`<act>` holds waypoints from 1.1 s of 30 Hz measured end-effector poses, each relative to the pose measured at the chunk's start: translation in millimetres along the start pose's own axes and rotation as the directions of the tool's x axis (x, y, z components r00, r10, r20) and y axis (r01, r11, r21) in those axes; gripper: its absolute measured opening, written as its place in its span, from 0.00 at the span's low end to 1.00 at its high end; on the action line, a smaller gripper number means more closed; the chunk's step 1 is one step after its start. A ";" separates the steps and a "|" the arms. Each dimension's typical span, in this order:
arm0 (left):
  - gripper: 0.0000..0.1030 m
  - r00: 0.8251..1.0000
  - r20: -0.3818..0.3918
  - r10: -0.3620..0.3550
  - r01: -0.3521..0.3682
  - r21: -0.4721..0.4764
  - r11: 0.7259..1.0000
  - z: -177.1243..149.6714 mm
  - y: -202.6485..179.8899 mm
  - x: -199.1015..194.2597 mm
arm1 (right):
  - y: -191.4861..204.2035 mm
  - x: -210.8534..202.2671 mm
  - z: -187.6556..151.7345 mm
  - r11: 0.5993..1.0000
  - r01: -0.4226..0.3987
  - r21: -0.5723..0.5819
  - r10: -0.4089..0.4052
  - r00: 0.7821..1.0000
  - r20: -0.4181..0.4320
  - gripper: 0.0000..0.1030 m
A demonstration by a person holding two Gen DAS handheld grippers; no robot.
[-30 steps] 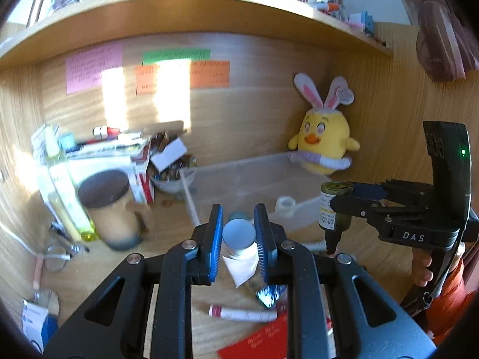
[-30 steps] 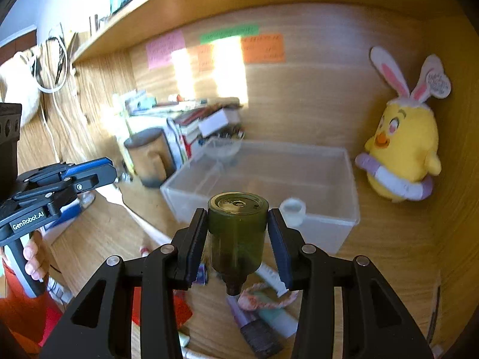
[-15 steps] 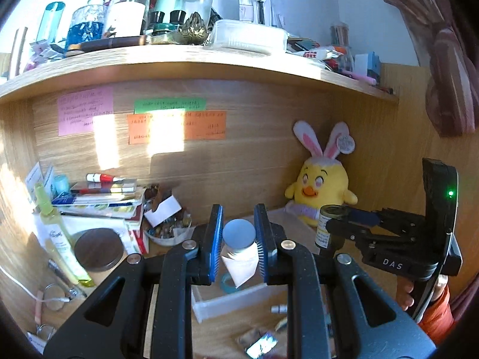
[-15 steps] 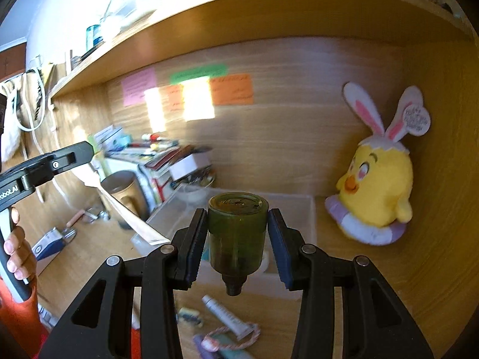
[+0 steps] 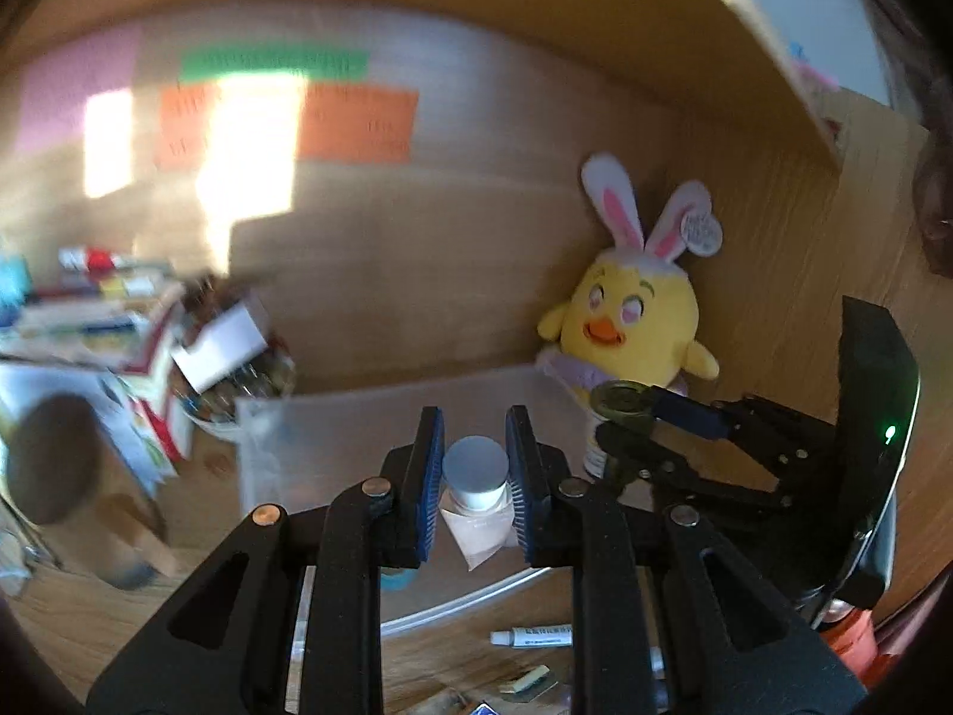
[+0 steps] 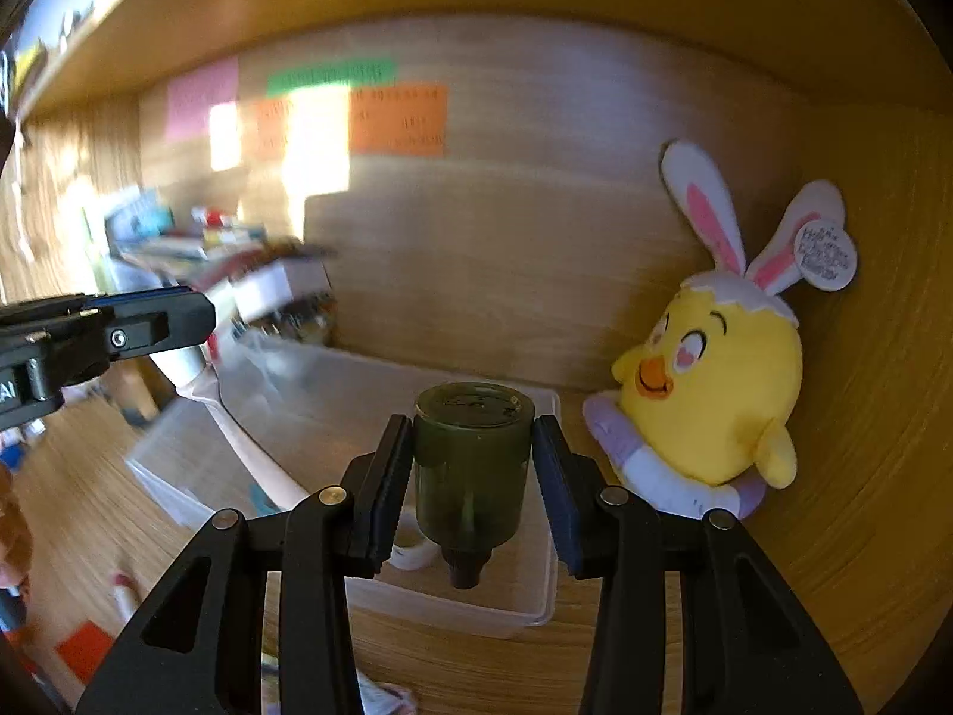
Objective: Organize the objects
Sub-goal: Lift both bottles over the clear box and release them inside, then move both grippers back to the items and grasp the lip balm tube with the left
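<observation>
Only in left view, tube [image 5: 532,635]; each gripper clamped: left [image 5: 475,473] white-capped pouch [image 5: 476,512], right [image 6: 470,471] green bottle [image 6: 470,465].

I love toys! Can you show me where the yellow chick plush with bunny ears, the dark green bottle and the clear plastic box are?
yellow chick plush [image 6: 709,393], right wrist view, its body.
dark green bottle [image 6: 470,453], right wrist view, its side.
clear plastic box [image 6: 524,614], right wrist view, near wall.

Two small containers held over clear plastic bin [image 6: 539,602]

White-capped tube [image 5: 475,473], peach body, cap end facing the camera, above bin's near side; dark green bottle [image 6: 470,459], nozzle down, flat base up, over bin's right end beside yellow plush chick [image 6: 709,393]
</observation>
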State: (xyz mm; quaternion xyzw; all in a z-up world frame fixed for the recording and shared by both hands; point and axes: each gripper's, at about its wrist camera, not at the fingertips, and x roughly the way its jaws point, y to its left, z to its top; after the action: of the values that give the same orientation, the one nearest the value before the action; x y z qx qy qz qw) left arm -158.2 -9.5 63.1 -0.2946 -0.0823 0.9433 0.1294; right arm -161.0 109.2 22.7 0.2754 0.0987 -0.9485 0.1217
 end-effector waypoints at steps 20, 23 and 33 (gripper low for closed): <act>0.21 0.971 -0.127 0.203 -0.202 0.024 0.979 -18.7 45.8 36.5 | 33.2 58.6 -3.3 0.993 -0.084 -0.081 0.071 0.985 -0.155 0.38; 0.35 0.970 -0.113 0.216 -0.212 0.039 0.976 -19.7 42.9 28.8 | 31.8 54.6 -1.9 0.992 -0.103 -0.072 0.090 0.983 -0.158 0.44; 0.68 0.966 -0.065 0.250 -0.241 0.117 0.963 -38.5 25.9 -10.7 | 22.4 17.5 -1.0 0.991 -0.132 -0.026 0.129 0.987 -0.097 0.54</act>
State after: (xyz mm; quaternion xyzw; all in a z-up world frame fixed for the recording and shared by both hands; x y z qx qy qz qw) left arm -132.6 -34.3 31.5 -0.3322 0.0112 0.9426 0.0305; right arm -168.5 85.1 9.6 0.3242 0.1014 -0.9225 0.1833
